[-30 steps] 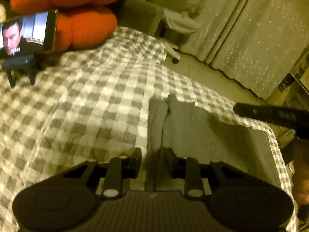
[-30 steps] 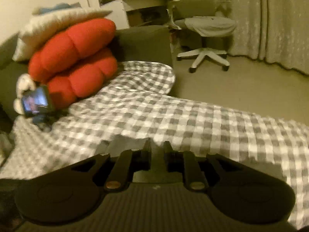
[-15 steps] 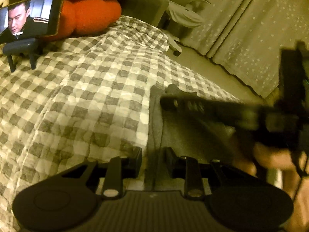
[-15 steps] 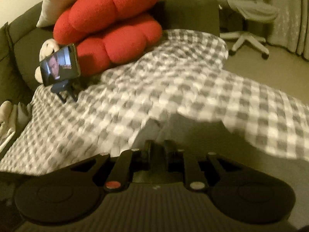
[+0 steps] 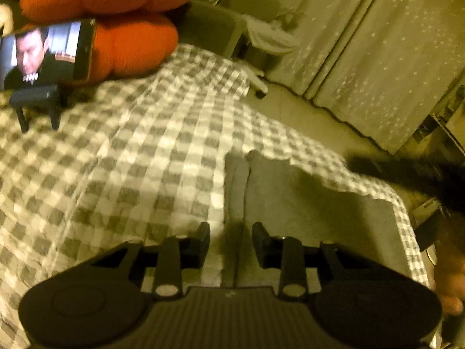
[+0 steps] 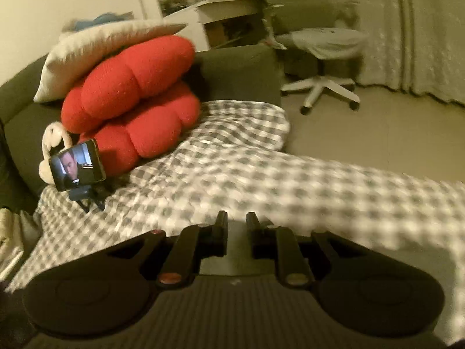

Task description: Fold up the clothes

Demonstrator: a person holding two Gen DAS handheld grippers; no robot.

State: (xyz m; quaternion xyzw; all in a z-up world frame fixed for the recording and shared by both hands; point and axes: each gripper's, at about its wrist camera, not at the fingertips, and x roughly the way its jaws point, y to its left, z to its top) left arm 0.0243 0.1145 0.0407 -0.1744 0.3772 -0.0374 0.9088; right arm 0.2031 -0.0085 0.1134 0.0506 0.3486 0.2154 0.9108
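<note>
Two hand-held grippers work my fold: the left hand-held gripper (image 5: pixel 231 242) opens, straddling the grey garment's (image 5: pixel 308 203) folded edge on the checked blanket (image 5: pixel 130 157) to release it flat, while the right hand-held gripper (image 6: pixel 237 232) hovers slightly apart, apparently empty.

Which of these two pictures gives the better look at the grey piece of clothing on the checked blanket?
The left wrist view. There the grey garment lies spread over the checked blanket, with its folded left edge and far corner clear. The right wrist view shows only a blurred grey strip of it just past the tool tips.
</note>
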